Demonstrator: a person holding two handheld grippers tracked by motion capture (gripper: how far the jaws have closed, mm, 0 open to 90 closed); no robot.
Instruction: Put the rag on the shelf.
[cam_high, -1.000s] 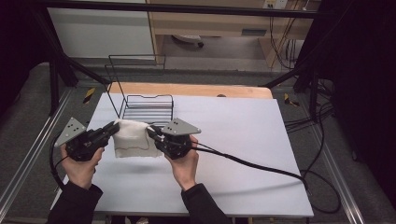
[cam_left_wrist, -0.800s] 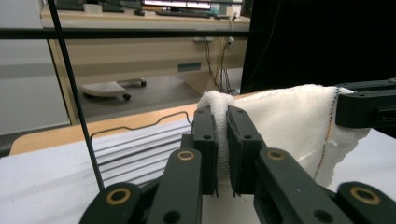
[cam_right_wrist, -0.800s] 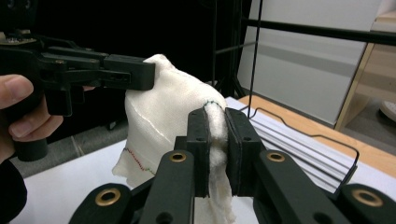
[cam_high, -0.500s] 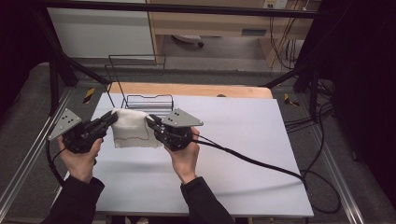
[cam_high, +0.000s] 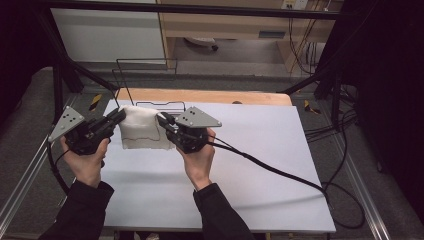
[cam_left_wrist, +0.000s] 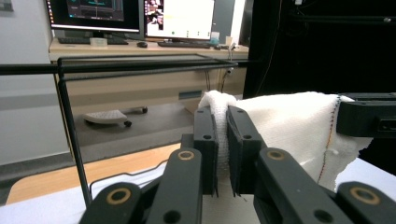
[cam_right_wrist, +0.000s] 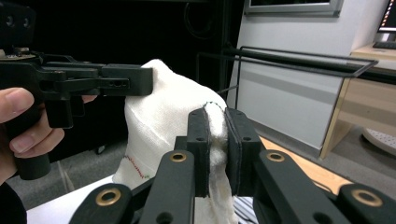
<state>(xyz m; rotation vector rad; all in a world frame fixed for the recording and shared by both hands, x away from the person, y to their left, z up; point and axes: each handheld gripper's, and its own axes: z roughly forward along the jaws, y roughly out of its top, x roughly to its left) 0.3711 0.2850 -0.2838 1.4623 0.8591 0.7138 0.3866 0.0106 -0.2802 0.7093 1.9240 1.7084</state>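
A white folded cloth (cam_high: 142, 127) hangs stretched between my two grippers above the white table (cam_high: 250, 165). My left gripper (cam_high: 120, 116) is shut on the cloth's left edge; in the left gripper view the cloth (cam_left_wrist: 285, 126) is pinched between the black jaws at the gripper (cam_left_wrist: 222, 140). My right gripper (cam_high: 162, 120) is shut on the cloth's right edge, and the right gripper view has the cloth (cam_right_wrist: 163, 121) bunched between the jaws at the gripper (cam_right_wrist: 215, 142). The other gripper (cam_right_wrist: 93, 79) holds the far corner there.
A black wire rack (cam_high: 145, 80) stands at the table's back left, just behind the cloth. A wooden board (cam_high: 225, 96) runs along the table's far edge. The right gripper's cable (cam_high: 280, 172) trails across the table to the right.
Both hands have lifted the cloth off the table and carried it up and toward the wire rack. It now hangs in front of the rack's lower part.
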